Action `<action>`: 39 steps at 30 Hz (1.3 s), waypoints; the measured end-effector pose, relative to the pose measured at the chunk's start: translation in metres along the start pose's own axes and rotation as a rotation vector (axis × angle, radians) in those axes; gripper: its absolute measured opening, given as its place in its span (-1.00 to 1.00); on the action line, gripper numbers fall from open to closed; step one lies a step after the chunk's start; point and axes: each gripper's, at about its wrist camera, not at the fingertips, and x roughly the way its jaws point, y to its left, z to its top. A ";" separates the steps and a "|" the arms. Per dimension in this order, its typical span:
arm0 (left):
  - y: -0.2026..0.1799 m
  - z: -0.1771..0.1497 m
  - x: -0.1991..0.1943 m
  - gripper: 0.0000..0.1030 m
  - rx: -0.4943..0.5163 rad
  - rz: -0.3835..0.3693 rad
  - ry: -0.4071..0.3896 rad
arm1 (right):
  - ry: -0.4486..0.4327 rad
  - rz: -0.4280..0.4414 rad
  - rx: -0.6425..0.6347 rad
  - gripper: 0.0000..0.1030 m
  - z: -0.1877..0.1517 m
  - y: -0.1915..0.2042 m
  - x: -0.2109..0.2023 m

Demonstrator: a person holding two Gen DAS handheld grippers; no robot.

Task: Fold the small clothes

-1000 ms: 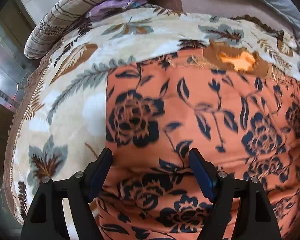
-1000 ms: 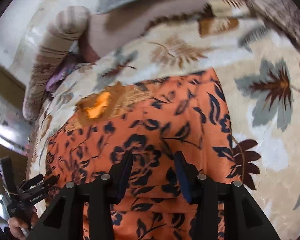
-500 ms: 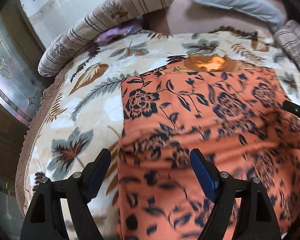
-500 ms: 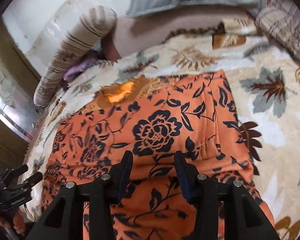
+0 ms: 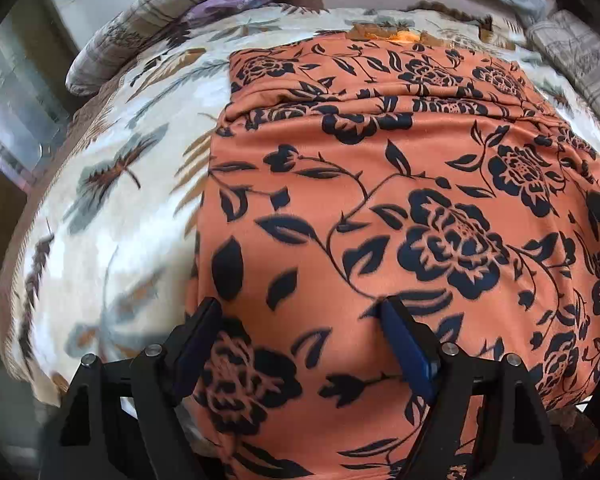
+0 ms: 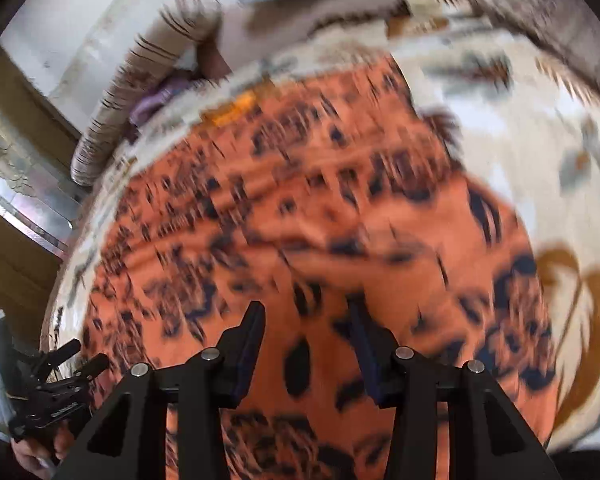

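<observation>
Both claws stand spread with nothing pinched: the left gripper (image 5: 300, 328) has its jaws wide over the orange flowered garment (image 5: 380, 208), and the right gripper (image 6: 306, 332) holds its jaws at a narrower gap above the same cloth, probably because each is going to the near edge to take it for the next fold. This garment lies flat on the leaf-patterned blanket (image 5: 112, 216) of a bed, with a fold running across its far part, and striped pillows (image 5: 148, 32) lie beyond. No basket or box is seen.
</observation>
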 end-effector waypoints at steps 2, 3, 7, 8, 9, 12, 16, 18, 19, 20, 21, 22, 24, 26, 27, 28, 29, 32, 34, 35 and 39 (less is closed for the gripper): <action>-0.001 -0.007 -0.002 0.70 0.006 -0.003 -0.003 | 0.013 -0.004 -0.011 -0.08 -0.011 0.002 -0.006; -0.002 -0.010 -0.003 0.70 0.009 -0.007 -0.005 | 0.018 -0.005 -0.013 -0.07 -0.016 0.002 -0.009; -0.001 -0.023 -0.002 0.91 -0.002 -0.013 -0.009 | 0.032 -0.024 -0.026 -0.05 -0.039 0.005 -0.017; -0.001 -0.026 -0.001 0.93 -0.011 -0.017 -0.011 | 0.038 -0.033 -0.030 -0.05 -0.042 0.006 -0.017; 0.000 -0.028 -0.001 0.94 -0.017 -0.022 -0.013 | 0.046 -0.042 -0.034 -0.04 -0.044 0.008 -0.018; 0.001 -0.027 -0.002 0.94 -0.002 -0.031 0.020 | 0.083 -0.057 -0.023 -0.02 -0.046 0.014 -0.021; 0.007 -0.022 -0.022 0.94 -0.017 -0.050 0.013 | 0.097 -0.004 0.009 -0.01 -0.036 0.024 -0.029; 0.009 -0.018 -0.033 0.94 -0.020 -0.040 -0.018 | 0.062 0.011 -0.001 -0.01 -0.025 0.034 -0.034; 0.010 -0.015 -0.039 0.94 -0.024 -0.024 -0.036 | 0.053 0.022 -0.007 0.02 -0.021 0.039 -0.035; 0.012 -0.013 -0.043 0.94 -0.031 -0.011 -0.049 | 0.047 0.037 -0.016 0.04 -0.015 0.045 -0.034; 0.016 -0.010 -0.046 0.94 -0.040 0.001 -0.064 | 0.045 0.044 -0.024 0.06 -0.013 0.051 -0.031; 0.019 -0.007 -0.049 0.94 -0.049 0.012 -0.075 | 0.047 0.050 -0.034 0.07 -0.010 0.058 -0.027; 0.023 -0.004 -0.049 0.94 -0.065 0.047 -0.076 | 0.071 0.058 -0.051 0.07 -0.010 0.071 -0.015; 0.027 -0.003 -0.042 0.94 -0.077 0.087 -0.049 | 0.108 0.067 -0.057 0.07 -0.016 0.078 0.001; 0.029 -0.003 -0.035 0.94 -0.083 0.106 -0.025 | 0.134 0.067 -0.057 0.07 -0.020 0.080 0.010; 0.030 -0.005 -0.026 0.94 -0.082 0.114 0.008 | 0.177 0.059 -0.050 0.08 -0.027 0.080 0.021; 0.029 -0.007 -0.019 0.94 -0.077 0.117 0.033 | 0.166 0.055 -0.054 0.08 -0.031 0.080 0.022; 0.023 -0.017 -0.002 0.94 -0.044 0.129 0.093 | 0.159 0.052 -0.103 0.08 -0.041 0.084 0.015; 0.022 -0.020 -0.005 0.94 -0.041 0.128 0.065 | 0.183 0.059 -0.104 0.08 -0.046 0.080 0.011; 0.021 -0.019 -0.005 0.94 -0.028 0.111 0.060 | 0.199 0.057 -0.103 0.08 -0.047 0.078 0.009; 0.026 -0.018 -0.016 0.94 -0.050 0.045 -0.005 | 0.196 0.021 -0.078 0.07 -0.042 0.072 -0.007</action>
